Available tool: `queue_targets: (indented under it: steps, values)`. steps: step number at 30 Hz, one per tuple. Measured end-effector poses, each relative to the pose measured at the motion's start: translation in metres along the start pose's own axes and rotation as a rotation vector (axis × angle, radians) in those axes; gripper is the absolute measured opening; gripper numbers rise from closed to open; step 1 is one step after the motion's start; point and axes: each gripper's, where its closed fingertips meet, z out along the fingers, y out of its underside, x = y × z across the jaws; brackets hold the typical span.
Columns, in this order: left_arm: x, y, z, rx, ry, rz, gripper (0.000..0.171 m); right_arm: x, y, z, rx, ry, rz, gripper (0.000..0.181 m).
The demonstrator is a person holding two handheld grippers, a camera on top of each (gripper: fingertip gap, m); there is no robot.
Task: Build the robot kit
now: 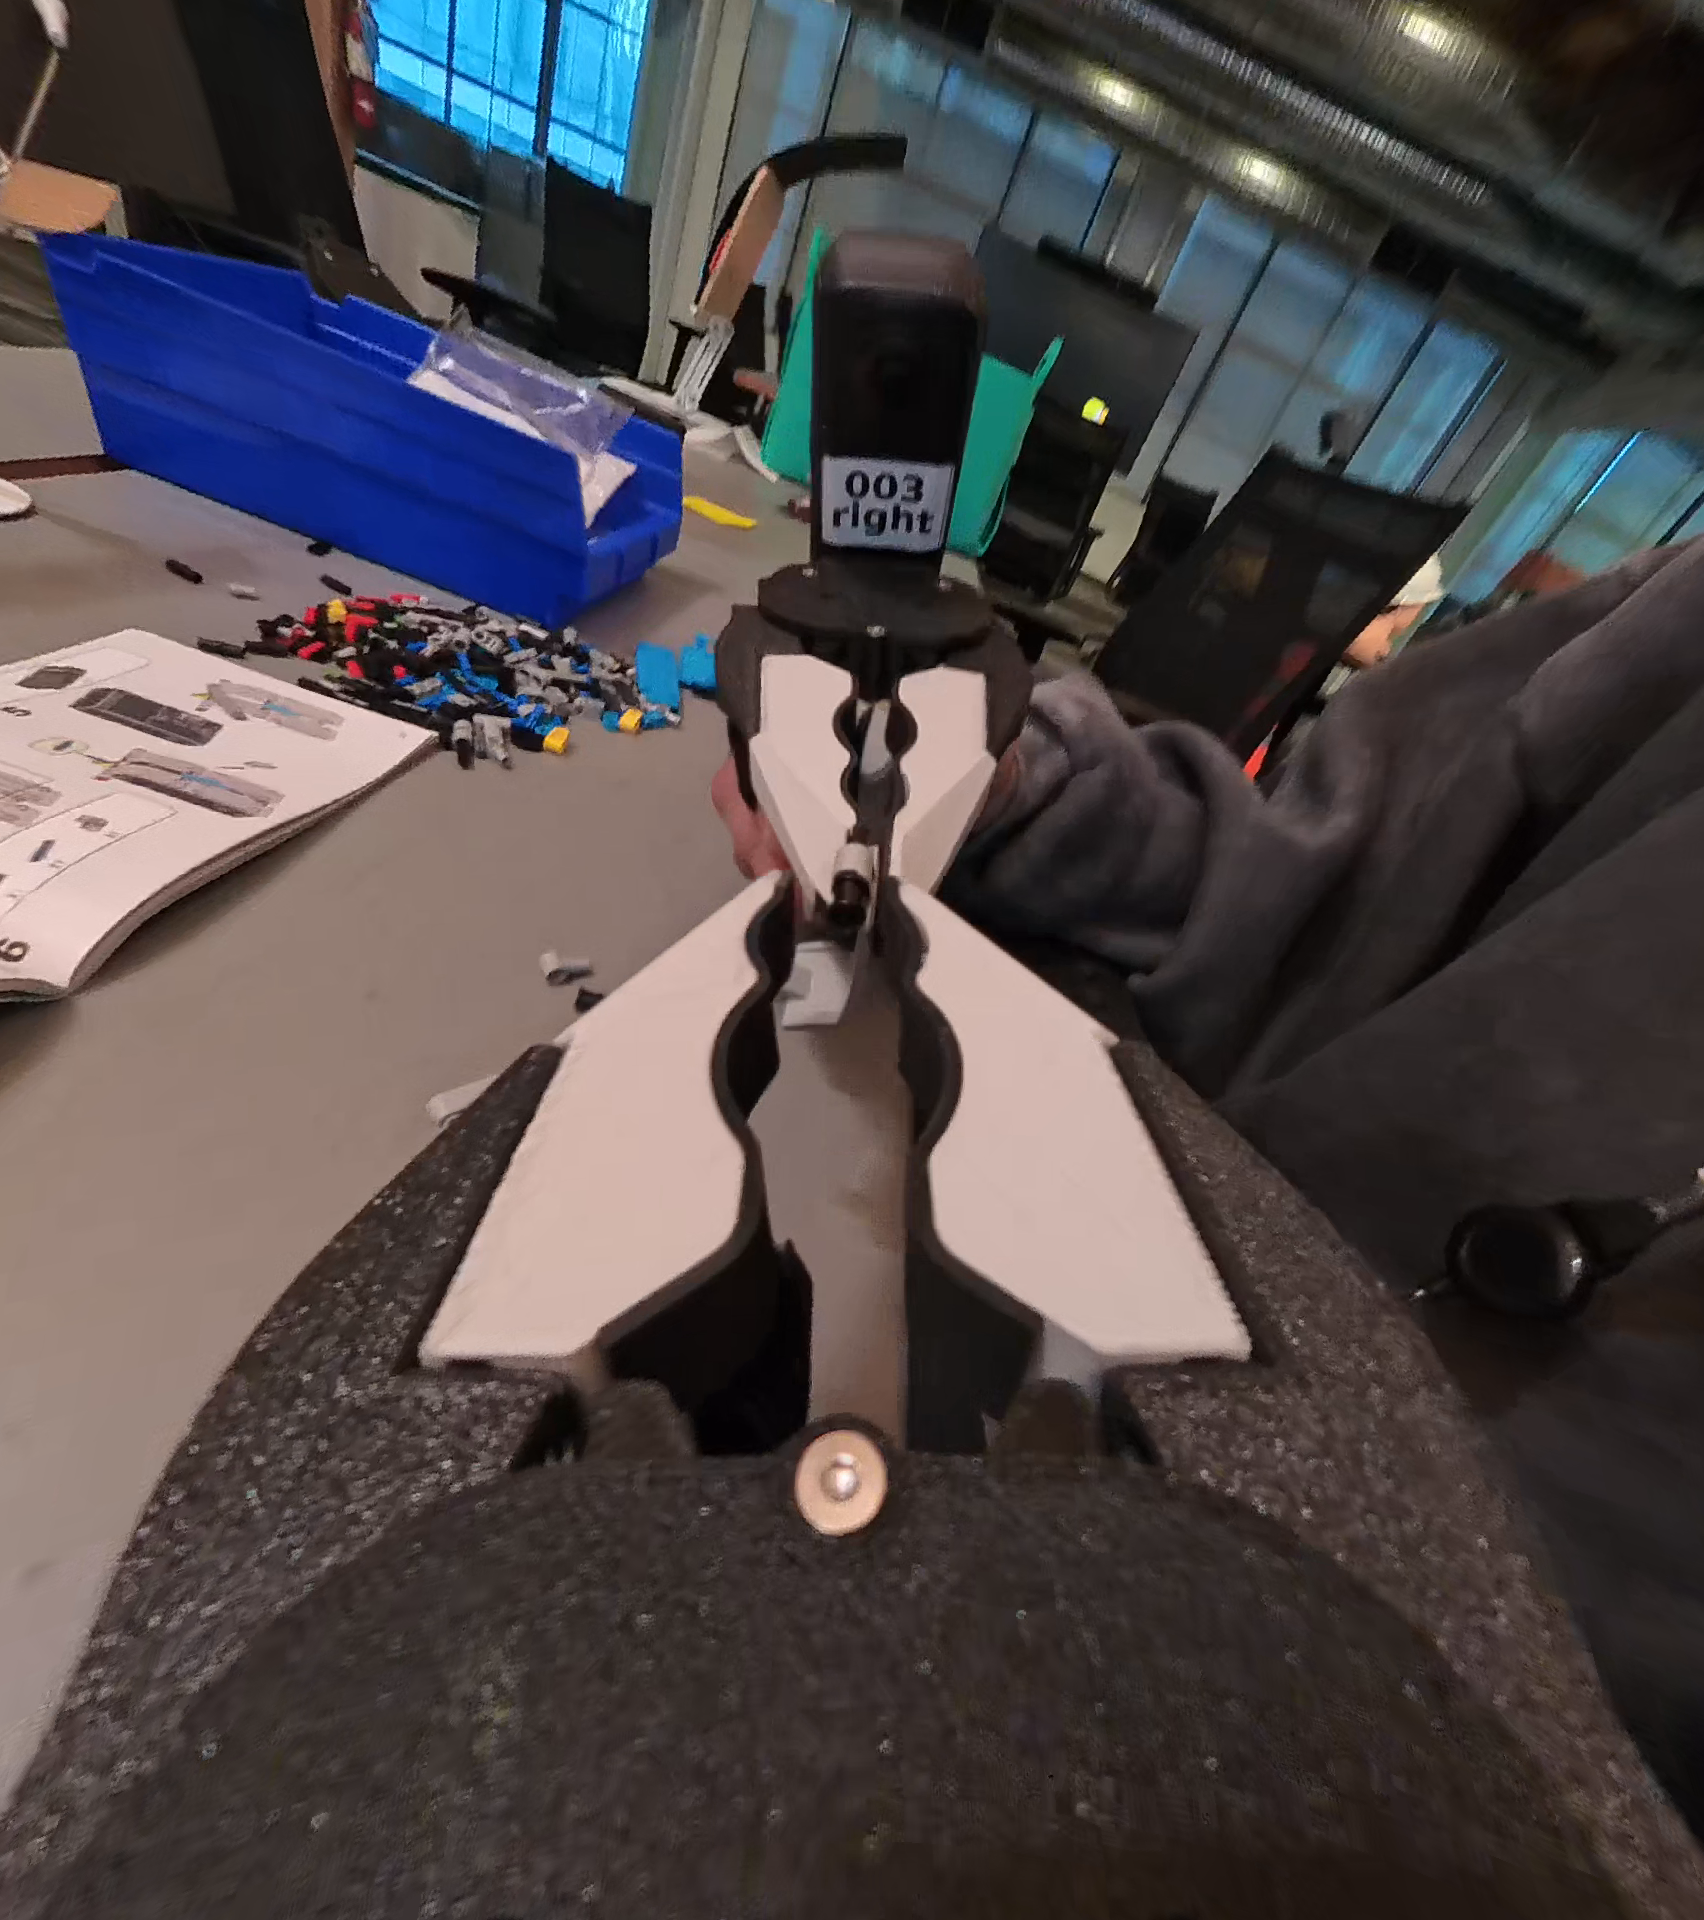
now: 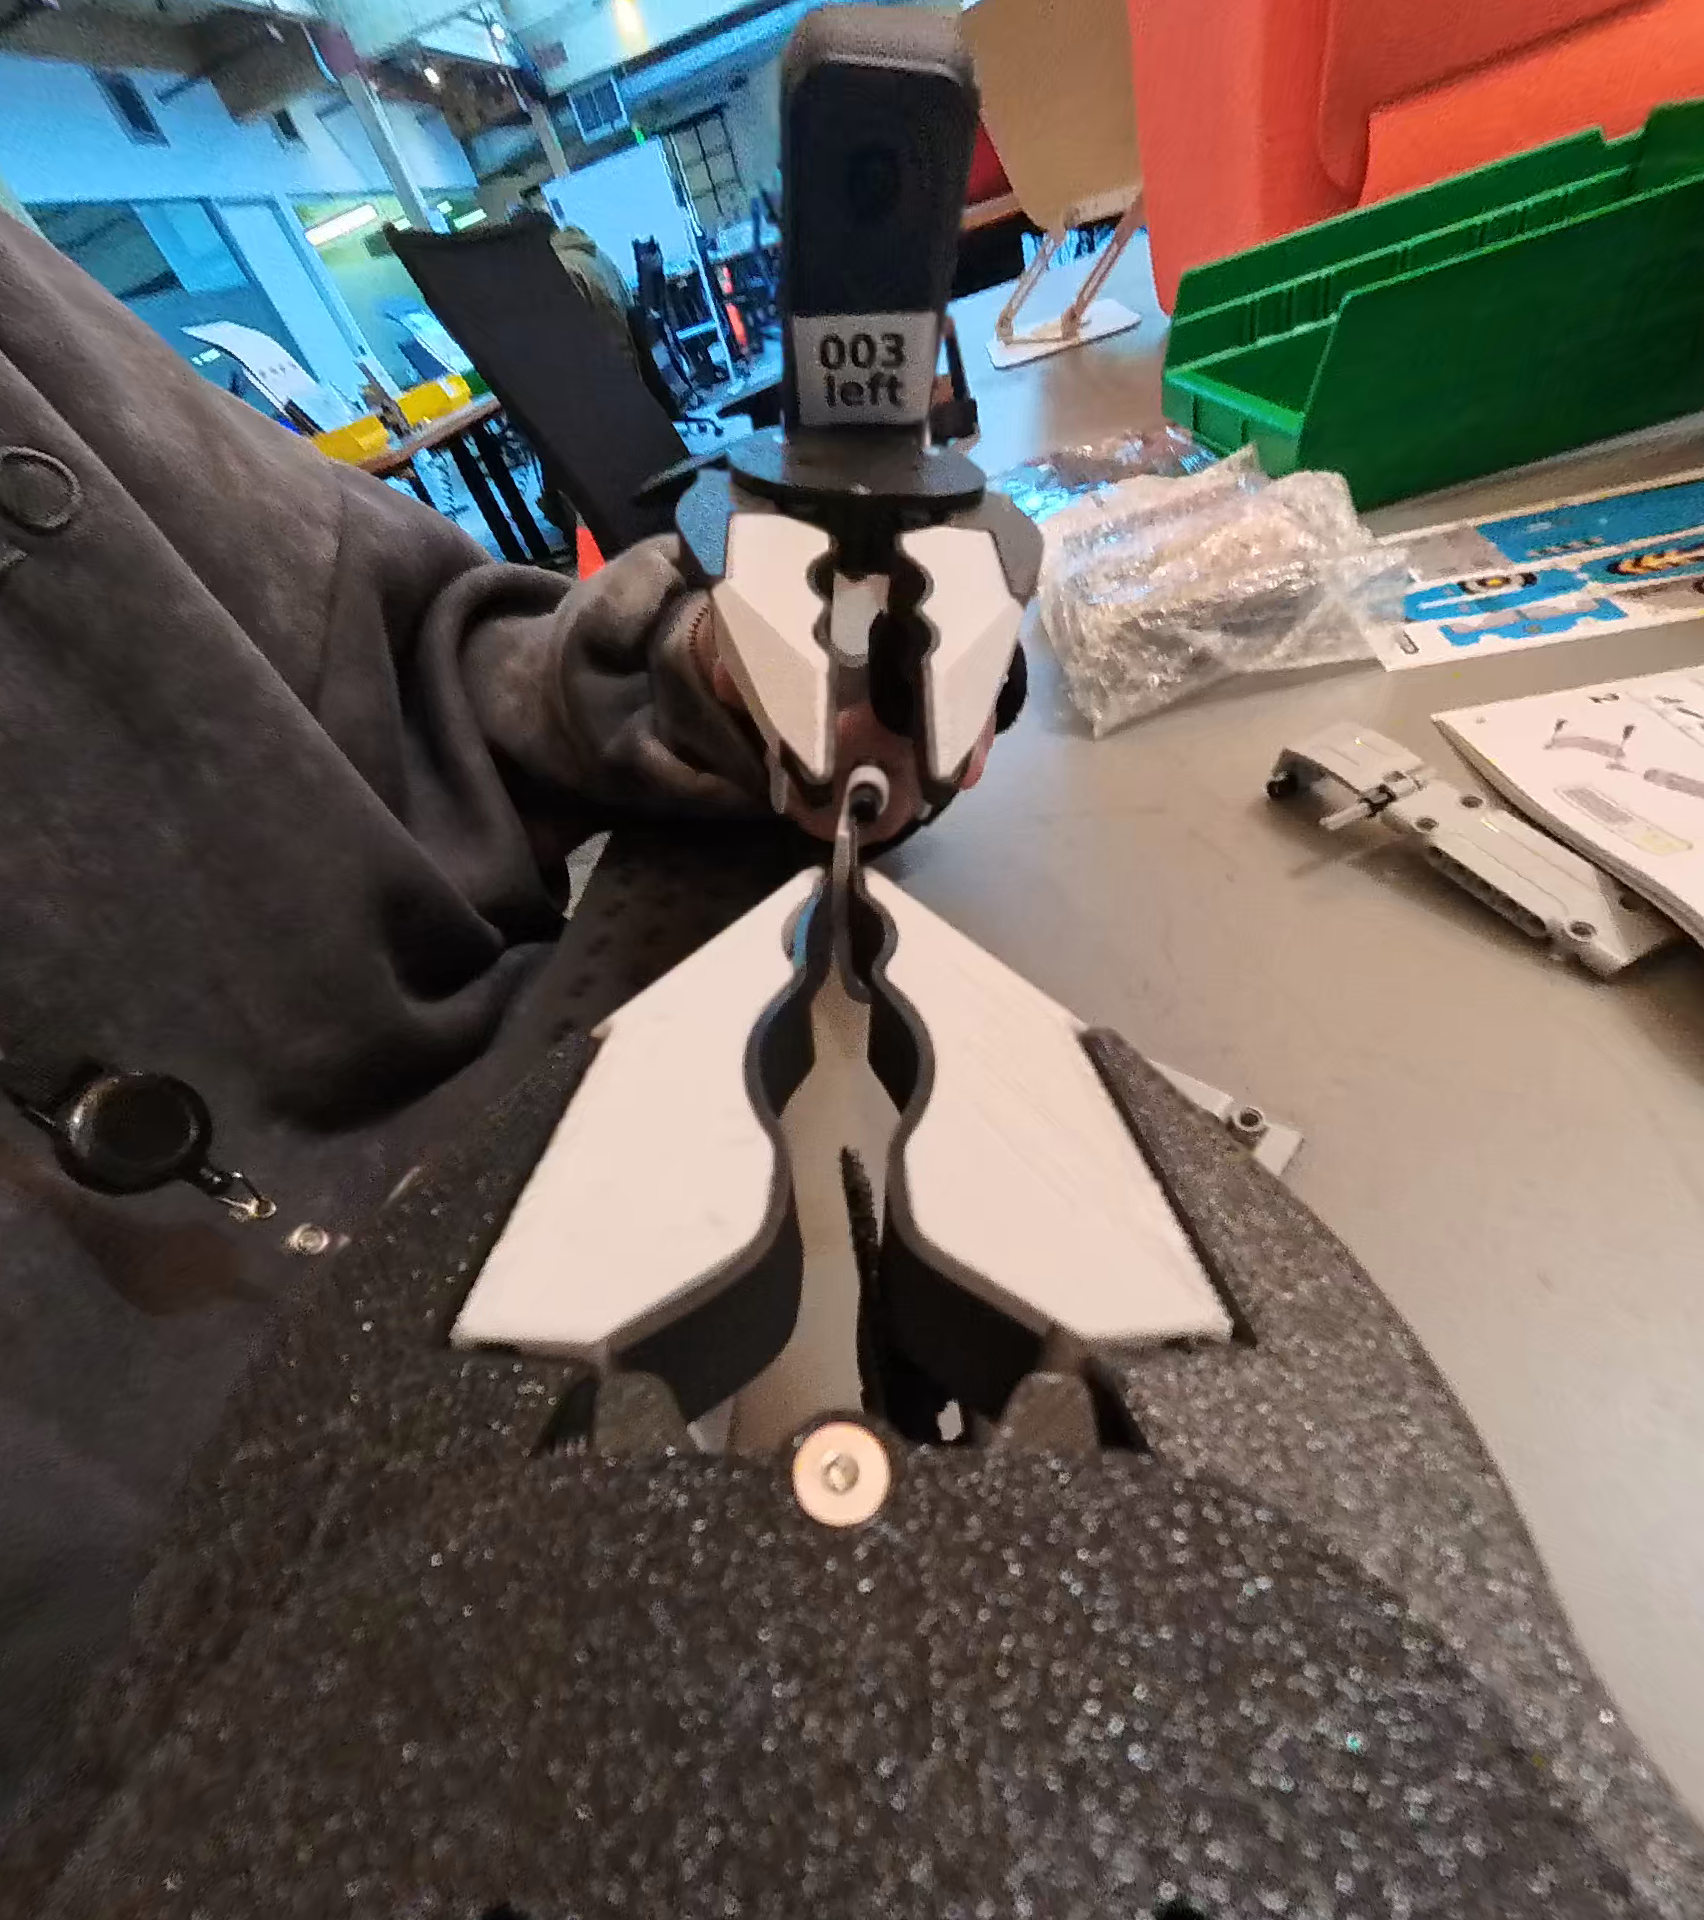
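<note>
Left tongs nearly closed, pinching a small light grey block just behind the tips. Right tongs likewise narrow, clamped on a thin grey strip that sticks out forward. Both pairs held tip to tip above the near edge of the bench, with a short pale pin with a dark end sitting right where the two pieces meet (which piece carries it, hard to tell). Dark grey sleeves behind each pair, and a black badge reel hanging on the sweatshirt.

On the bench, seen from the left wrist: an open instruction booklet, beyond it a heap of small parts in black, blue, red, grey and yellow, and behind that a blue bin with a clear bag lying in it. A couple of stray grey bits near the left tongs.

Seen from the right wrist: a partly built grey assembly touching the booklet's edge, crinkled clear plastic bags farther back, a sticker sheet beside them, and a green bin behind.
</note>
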Motion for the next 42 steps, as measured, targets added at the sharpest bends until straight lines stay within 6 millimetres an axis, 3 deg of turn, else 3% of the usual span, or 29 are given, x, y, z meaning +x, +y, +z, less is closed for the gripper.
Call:
queue_targets:
  steps: [5, 20, 37, 39, 42]
  values:
    - [0.005, -0.004, 0.003, 0.026, 0.029, -0.034, 0.008, -0.001, -0.001, 0.005, 0.003, 0.006, -0.025, 0.001]
    - [0.011, -0.011, 0.007, 0.085, 0.057, -0.079, 0.005, -0.005, -0.008, 0.005, 0.047, -0.009, -0.043, 0.001]
    - [0.013, 0.001, 0.006, -0.004, 0.055, -0.008, 0.005, -0.007, 0.0, 0.004, 0.002, -0.021, -0.033, 0.001]
    - [0.009, 0.001, 0.004, -0.009, 0.03, 0.01, 0.005, 0.001, 0.003, -0.011, -0.03, 0.027, -0.03, 0.009]
    - [-0.006, 0.001, 0.001, -0.014, -0.069, 0.046, 0.006, 0.044, -0.001, -0.069, -0.027, 0.279, 0.027, 0.014]
